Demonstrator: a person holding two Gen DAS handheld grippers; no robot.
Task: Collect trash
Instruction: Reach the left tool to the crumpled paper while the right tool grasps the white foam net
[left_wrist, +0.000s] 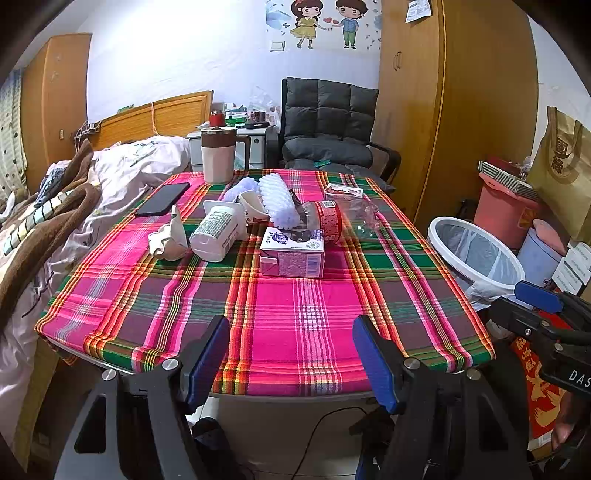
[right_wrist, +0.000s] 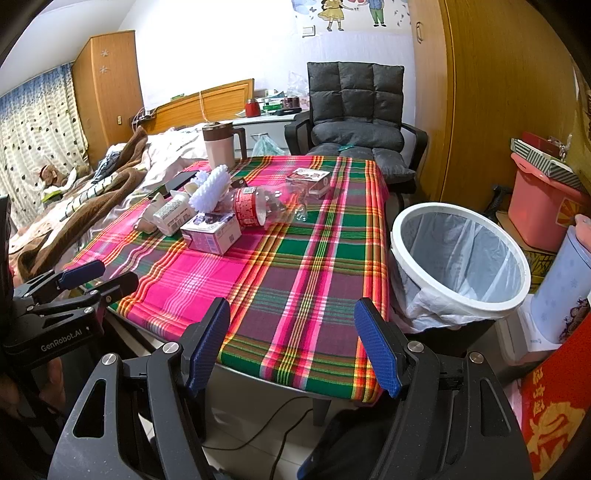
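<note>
Left view: the left gripper (left_wrist: 290, 360) hangs with jaws wide apart and empty over the table (left_wrist: 295, 332). The trash lies mid-table at 12 o'clock: carton (left_wrist: 292, 256), cup (left_wrist: 216, 232). Only the bin (left_wrist: 476, 254) rim shows, at 3 o'clock.

Right view: the right gripper (right_wrist: 291, 349) is also spread and empty. Here the bin (right_wrist: 458, 258) shows whole, lined, at 2 o'clock; trash at 11 o'clock.

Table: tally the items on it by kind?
Cartons: 1
Plastic bottles: 1
White cups/tubs: 3
Foam sleeves: 2
Small packets: 1
Phones: 1
Mugs: 1
Total: 10
</note>
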